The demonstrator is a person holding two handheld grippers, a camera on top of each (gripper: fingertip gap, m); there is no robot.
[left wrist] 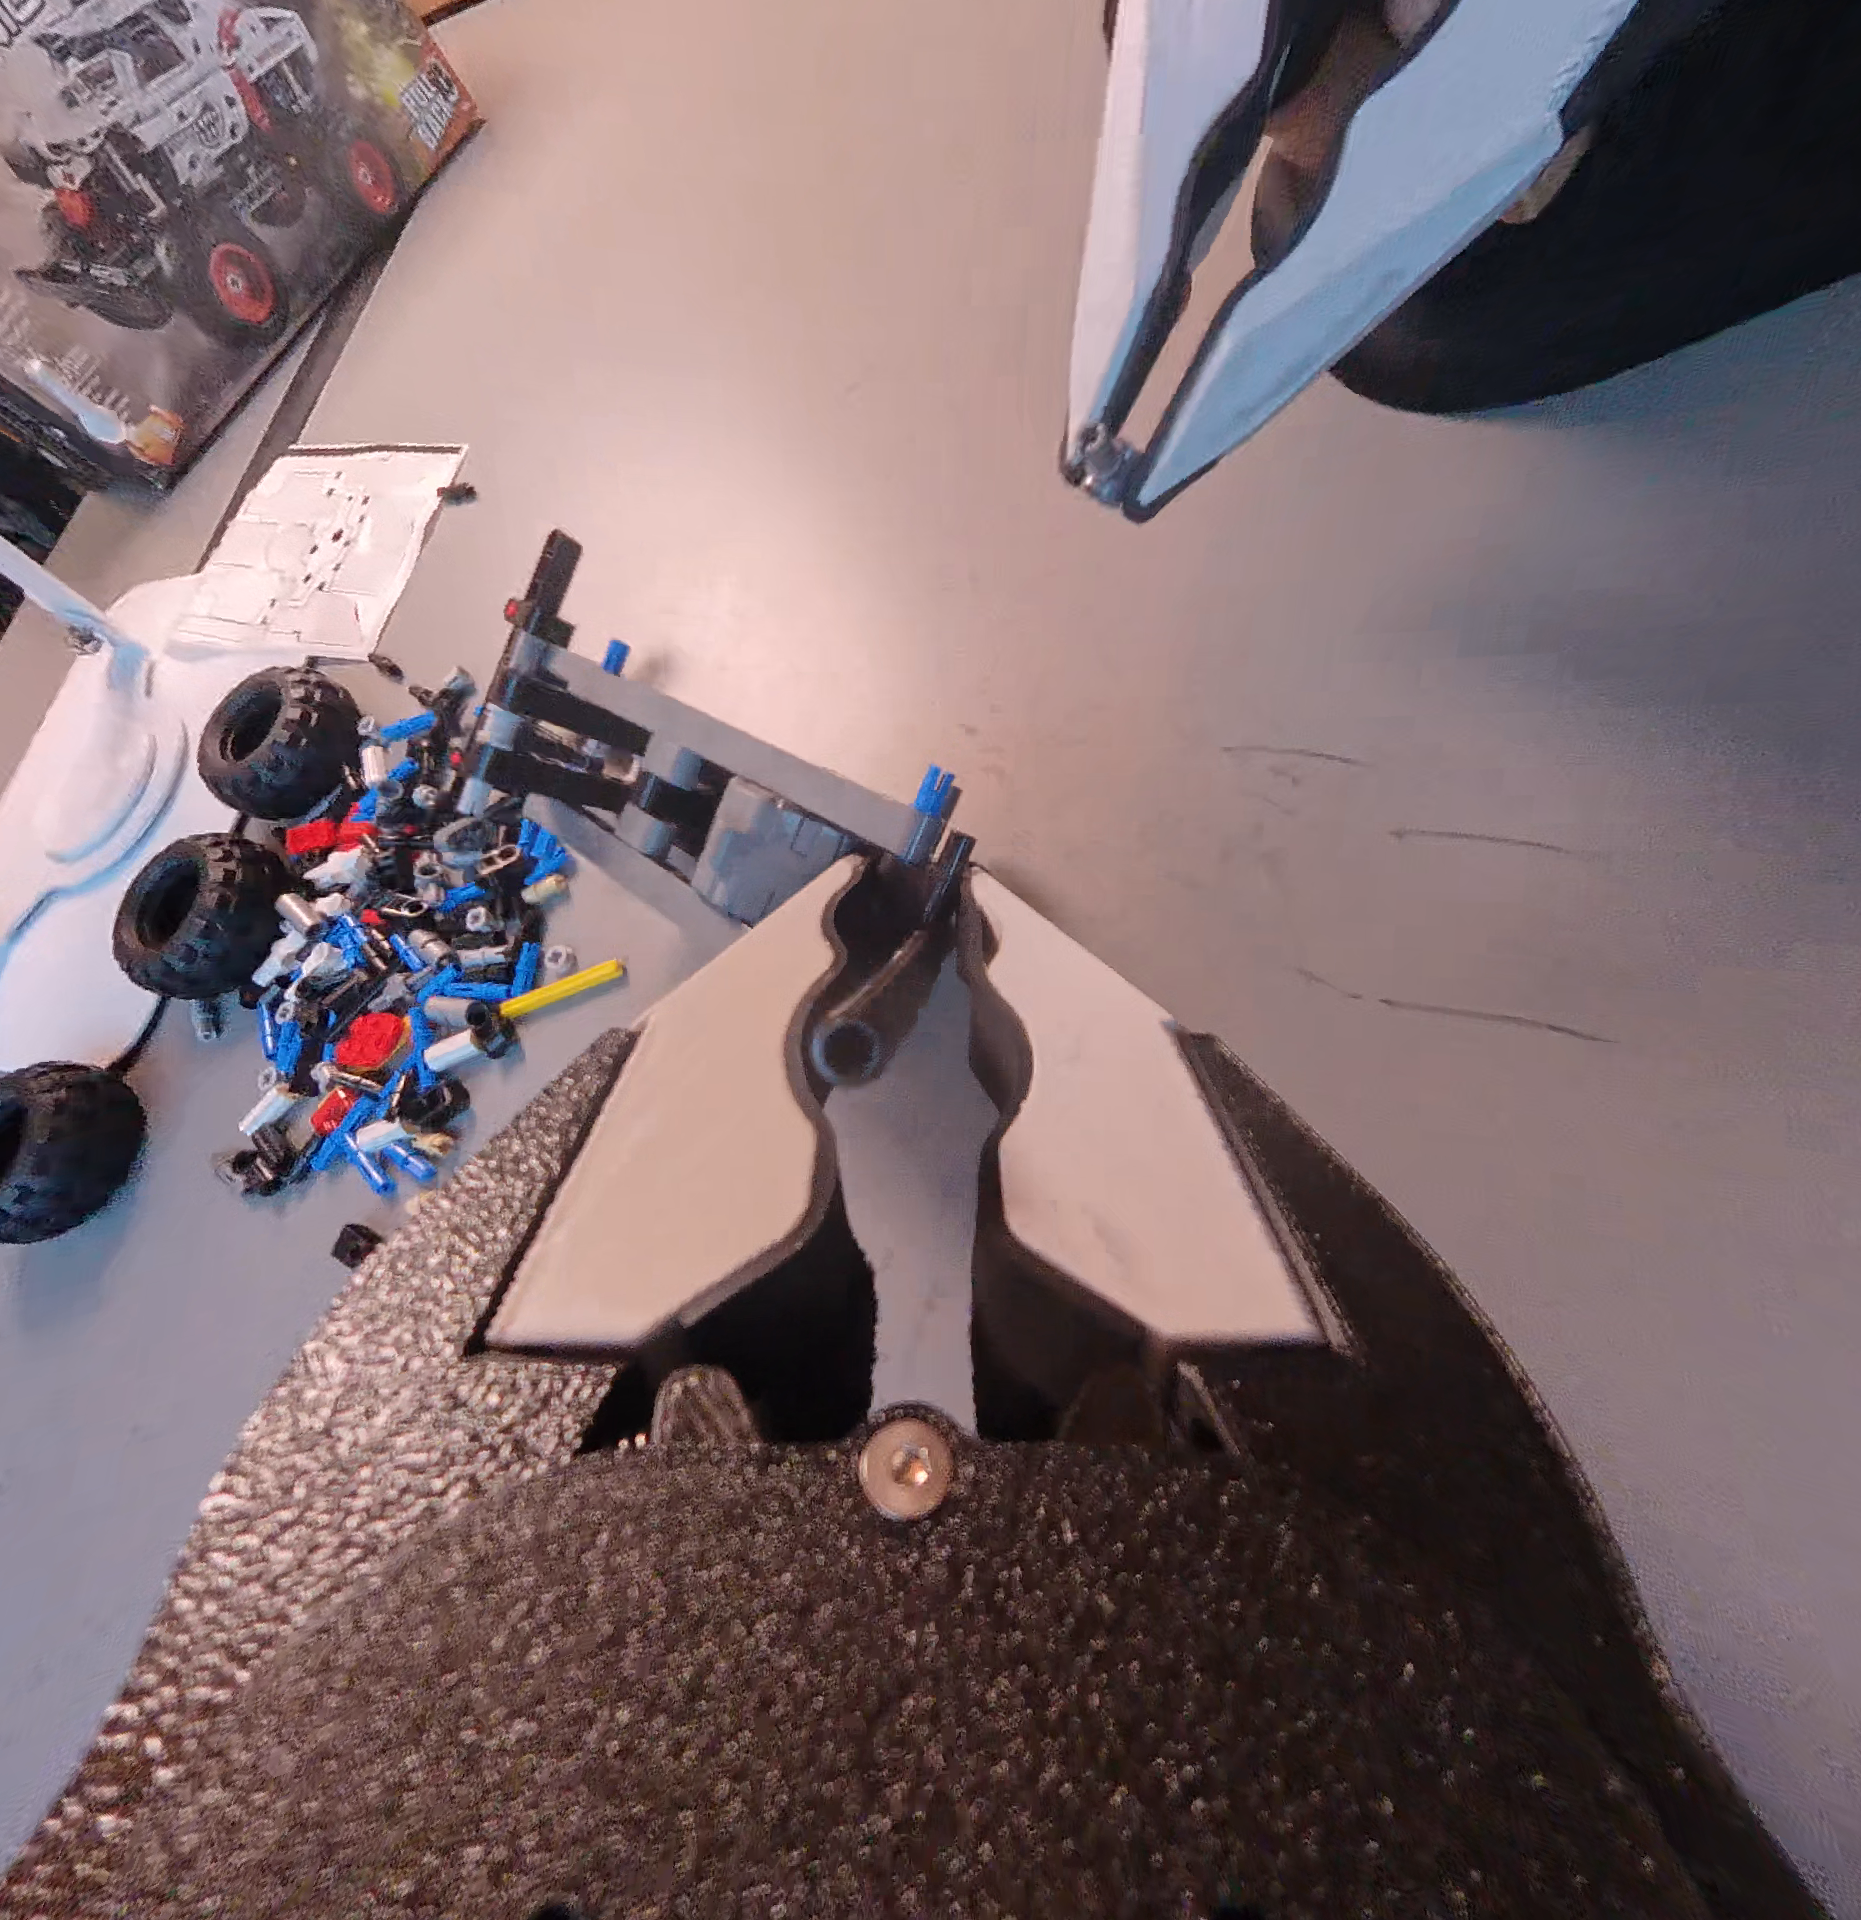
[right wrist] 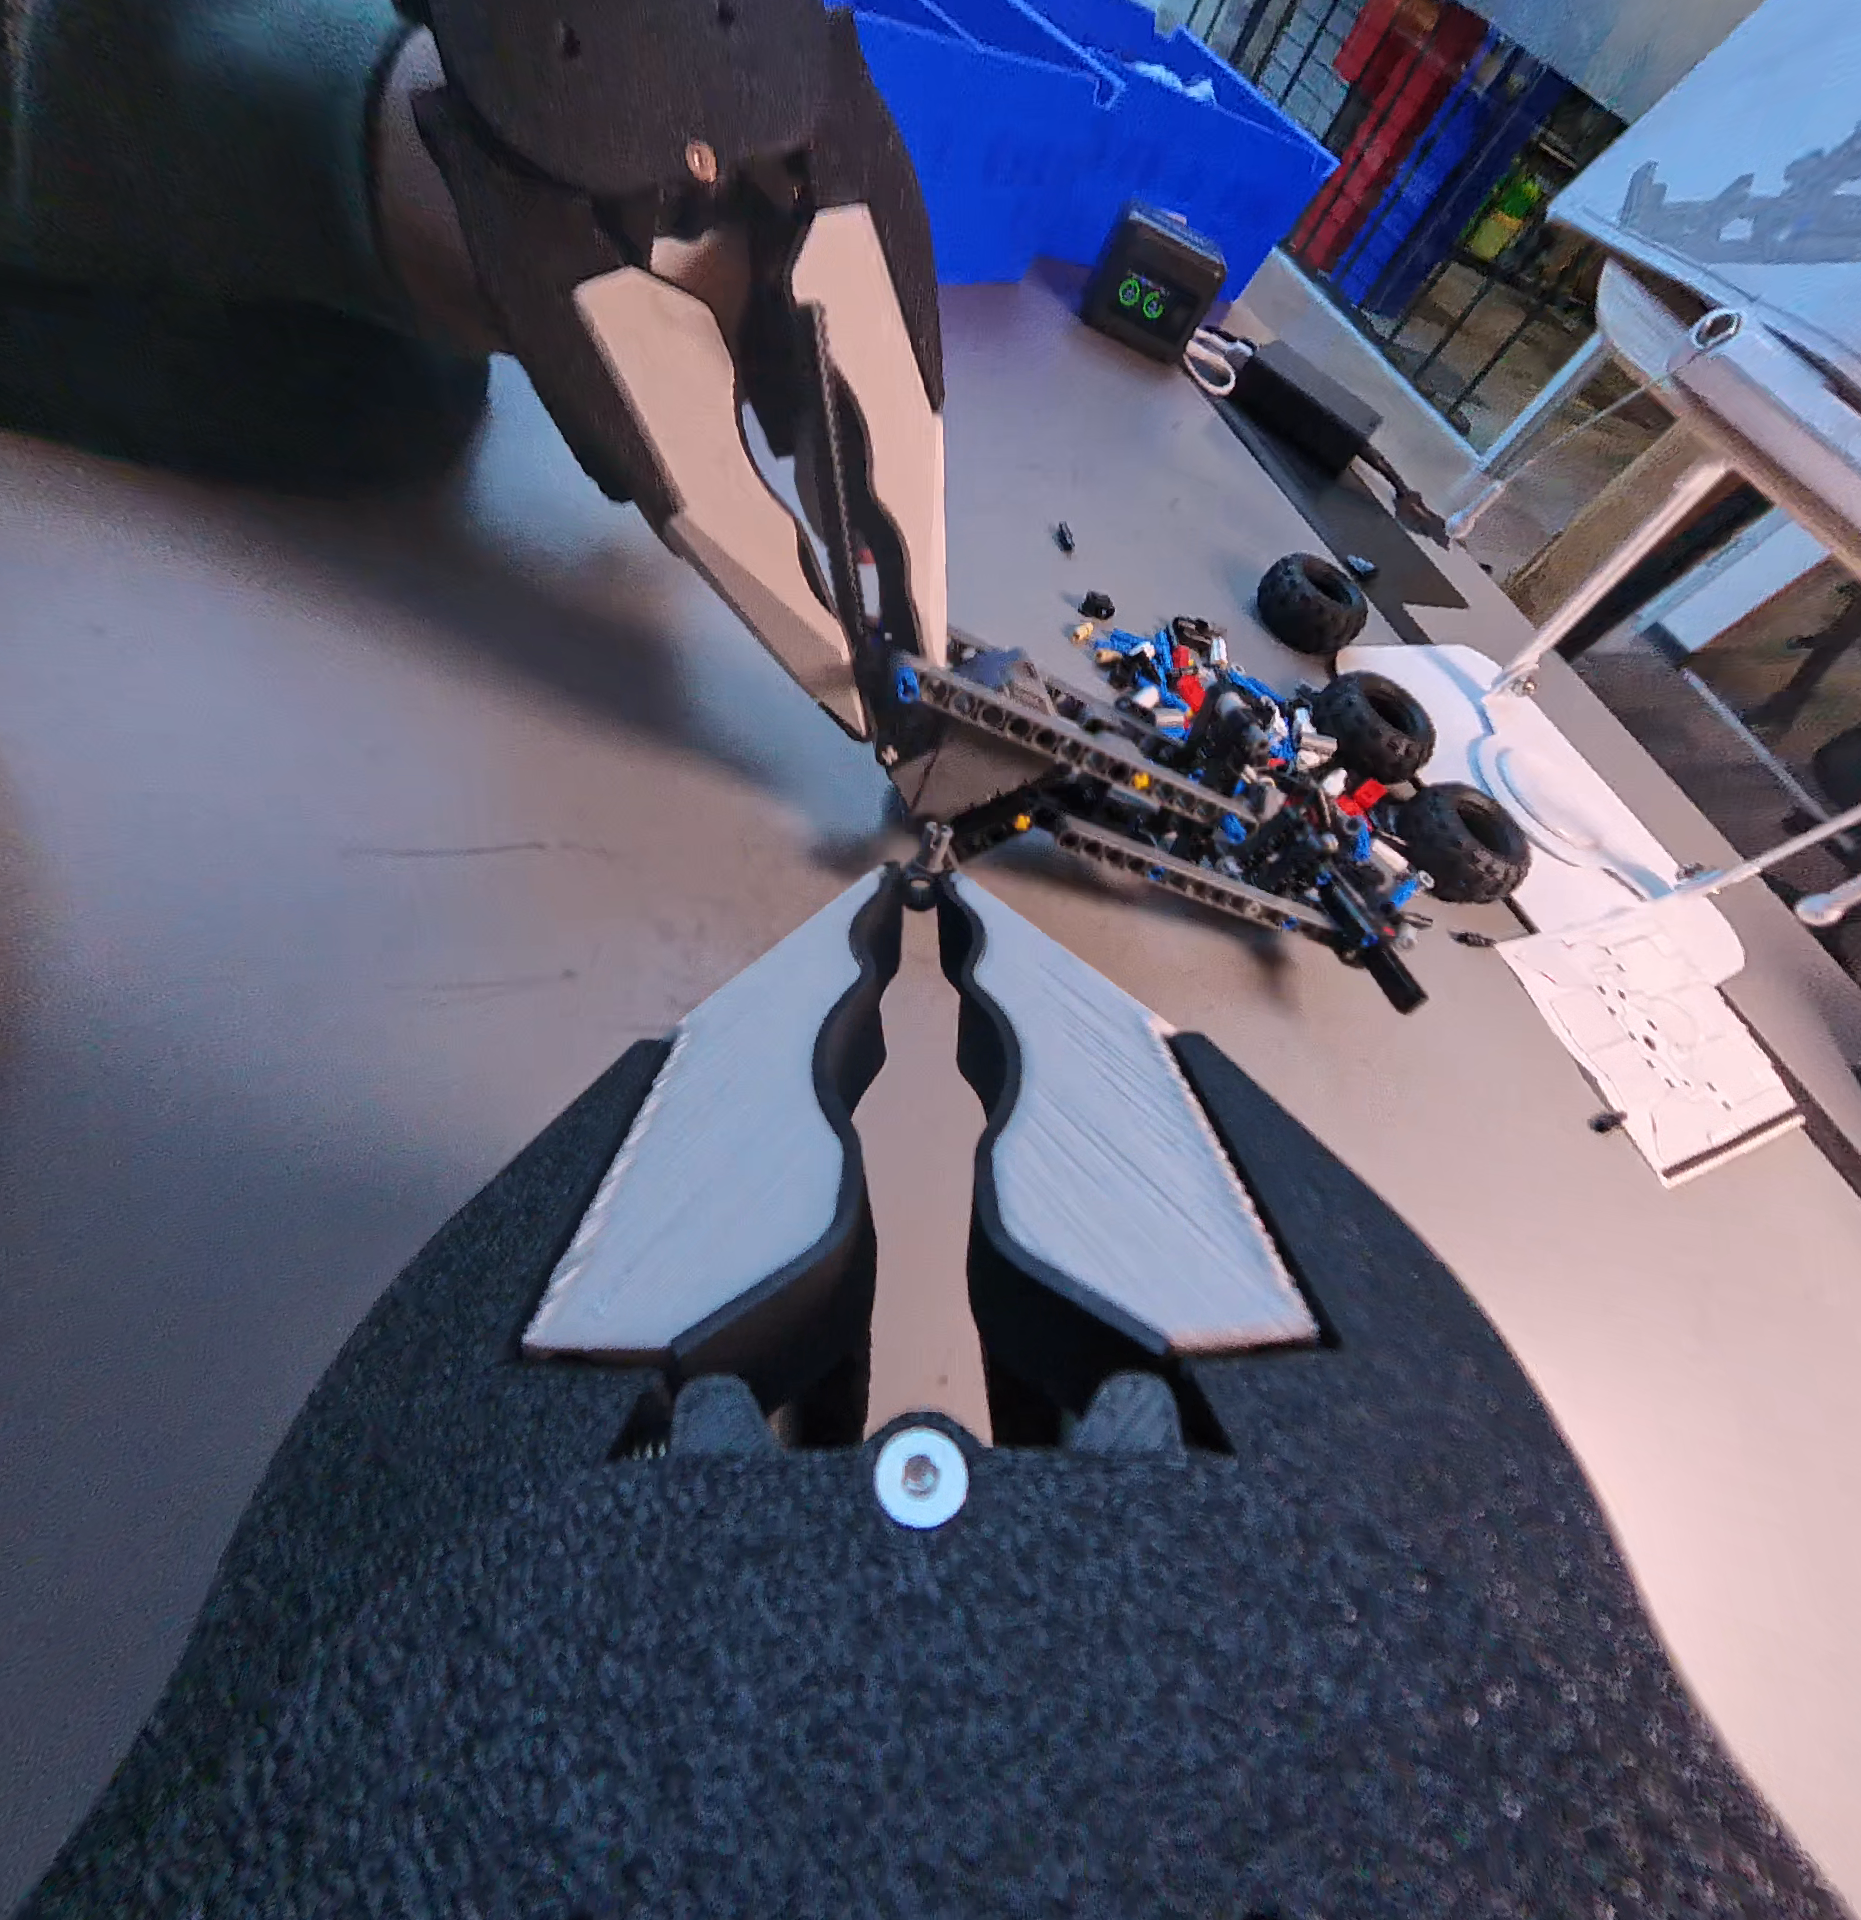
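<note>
A grey and black toy beam frame (left wrist: 718, 748) lies tilted on the grey table, one end lifted. My left gripper (left wrist: 913, 873) is shut on a black beam at the frame's near end. In the right wrist view the left gripper (right wrist: 895, 686) comes down from above onto the frame (right wrist: 1061, 748). My right gripper (right wrist: 918, 881) is shut on a small dark connector piece (right wrist: 931, 847), held just below the frame's gripped end. In the left wrist view the right gripper (left wrist: 1111, 488) hangs above the table with the small piece (left wrist: 1100, 457) at its tips.
A pile of small blue, red and grey parts (left wrist: 406, 935) lies left of the frame, with black tyres (left wrist: 277, 743) beside it. An instruction sheet (left wrist: 313, 551), a white stand base (left wrist: 64, 790) and a toy box (left wrist: 178, 187) lie beyond. Blue bins (right wrist: 1061, 135) stand at the back. The tips of one gripper are about 7 cm away from the tips of the other.
</note>
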